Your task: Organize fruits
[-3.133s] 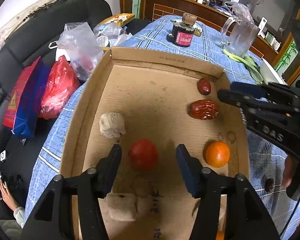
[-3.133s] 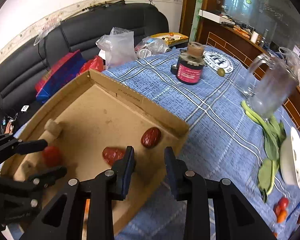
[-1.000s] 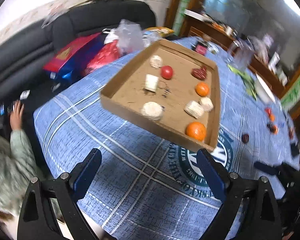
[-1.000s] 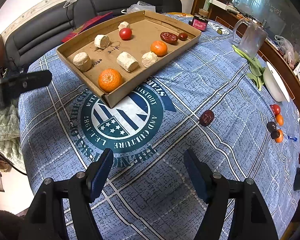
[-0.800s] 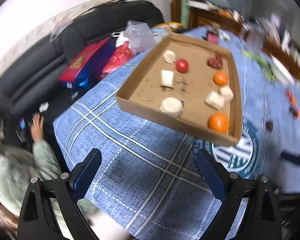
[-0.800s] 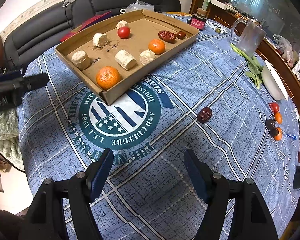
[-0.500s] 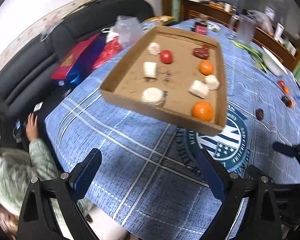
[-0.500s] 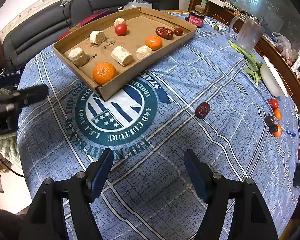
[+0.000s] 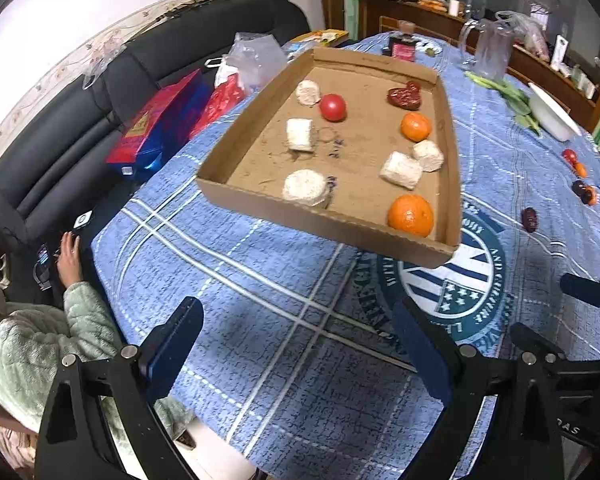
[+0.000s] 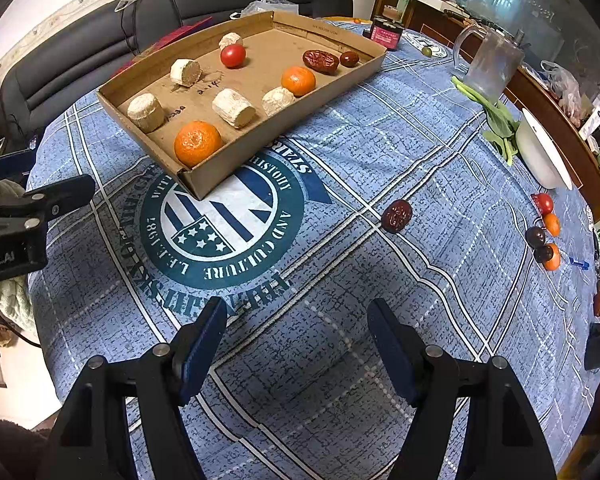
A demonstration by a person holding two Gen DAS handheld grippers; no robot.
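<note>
A shallow cardboard tray rests on the blue tablecloth. It holds two oranges, a red tomato, two red dates and several pale cylinder pieces. A loose red date lies on the cloth right of the tray. More small fruits sit near the right edge. My left gripper hangs open over bare cloth in front of the tray. My right gripper is open too, above the cloth near the round emblem, with nothing between its fingers.
A glass pitcher, green leaves, a white bowl and a dark jar stand at the far side. A black sofa with bags is on the left. A person's sleeve and hand are by the table's left edge.
Both grippers have drawn back from the tray and opened wider since three seconds ago. Over the last second the left view rolled and steadied; the right view hardly moved.
</note>
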